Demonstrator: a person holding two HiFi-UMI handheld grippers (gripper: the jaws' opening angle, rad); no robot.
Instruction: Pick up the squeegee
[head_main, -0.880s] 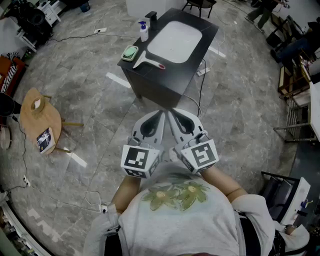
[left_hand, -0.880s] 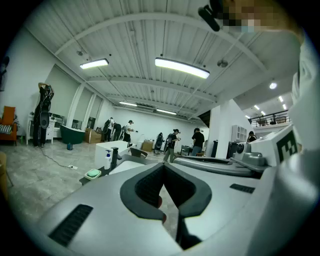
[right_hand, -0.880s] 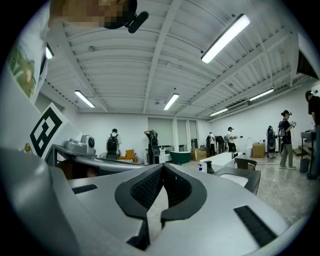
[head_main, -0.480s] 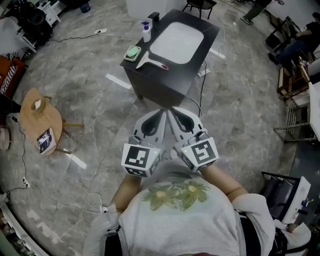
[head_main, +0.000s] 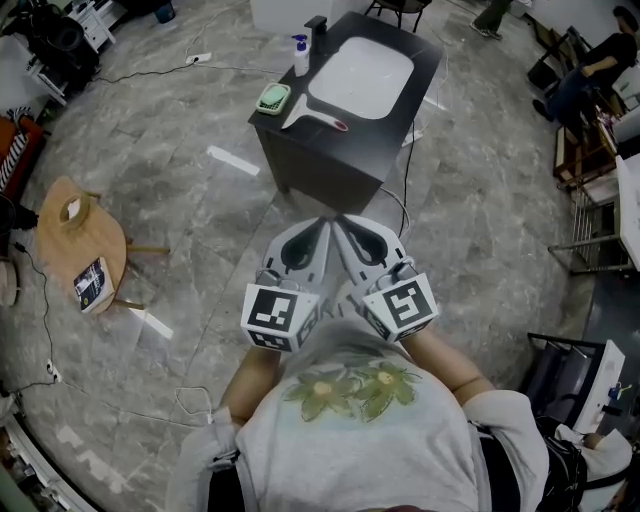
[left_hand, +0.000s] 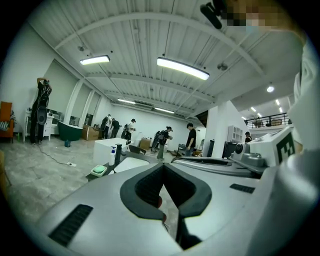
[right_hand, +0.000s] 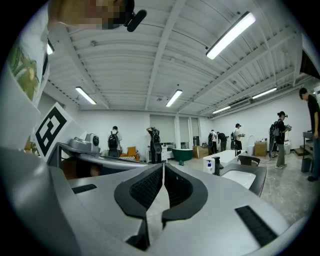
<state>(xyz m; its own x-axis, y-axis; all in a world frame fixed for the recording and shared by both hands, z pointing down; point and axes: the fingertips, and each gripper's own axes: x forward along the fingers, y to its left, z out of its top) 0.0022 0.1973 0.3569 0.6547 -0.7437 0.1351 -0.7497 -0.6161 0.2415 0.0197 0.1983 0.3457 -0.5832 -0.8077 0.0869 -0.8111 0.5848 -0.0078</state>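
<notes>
Both grippers were held side by side near the chest, well apart from the counter. The left gripper (head_main: 322, 228) had its jaws pressed together at the tips, with nothing between the ribbed black pads (left_hand: 144, 187). The right gripper (head_main: 340, 226) was the same, tips touching and empty. The squeegee (head_main: 308, 118), white plastic with a red handle end, lay flat near the left edge of the boxy black counter (head_main: 330, 165), between a rounded green dish (head_main: 273, 98) and the white round-cornered basin (head_main: 375, 75). A pump bottle (head_main: 300, 52) stood at the back left corner. The floor (head_main: 180, 200) was grey veined stone.
</notes>
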